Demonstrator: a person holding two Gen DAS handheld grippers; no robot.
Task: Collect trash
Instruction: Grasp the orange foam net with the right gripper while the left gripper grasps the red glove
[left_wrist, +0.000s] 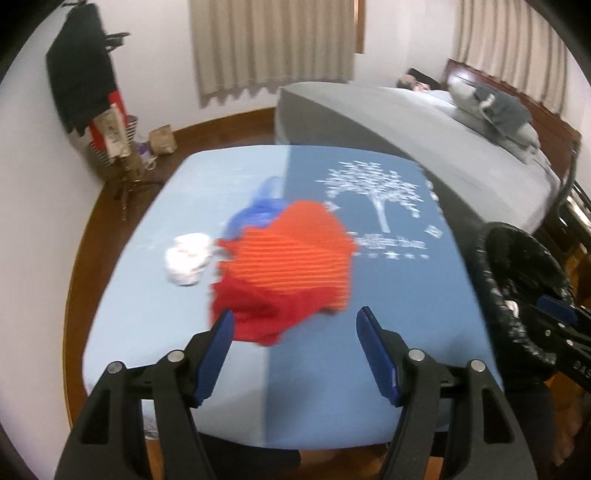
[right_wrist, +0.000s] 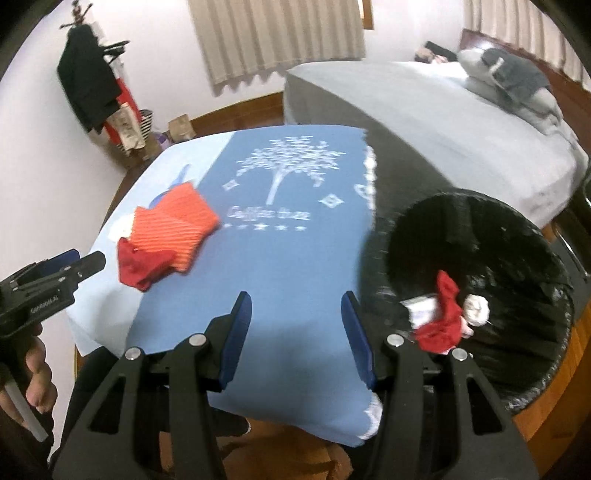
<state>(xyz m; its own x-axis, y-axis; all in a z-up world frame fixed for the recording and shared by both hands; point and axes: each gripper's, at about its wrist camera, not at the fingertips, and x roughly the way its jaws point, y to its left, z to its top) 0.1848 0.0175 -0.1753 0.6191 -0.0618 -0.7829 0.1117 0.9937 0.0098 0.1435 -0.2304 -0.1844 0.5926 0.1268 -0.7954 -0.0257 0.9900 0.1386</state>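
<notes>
A red and orange striped wrapper (left_wrist: 284, 266) lies on the blue tablecloth (left_wrist: 388, 295), over a blue plastic bag (left_wrist: 258, 210). A crumpled white paper (left_wrist: 186, 264) lies left of it. My left gripper (left_wrist: 295, 328) is open and empty, just short of the wrapper. My right gripper (right_wrist: 295, 310) is open and empty over the table's near edge, left of the black-lined trash bin (right_wrist: 476, 295). The bin holds a red scrap (right_wrist: 443, 317) and a white wad (right_wrist: 476, 310). The wrapper (right_wrist: 170, 236) and left gripper (right_wrist: 79, 264) show in the right wrist view.
A grey bed (left_wrist: 424, 122) with pillows stands behind the table at the right. A coat rack (left_wrist: 88, 92) with dark clothes and a paper bag (left_wrist: 162, 138) stand at the far left wall. The bin (left_wrist: 517, 288) is right of the table.
</notes>
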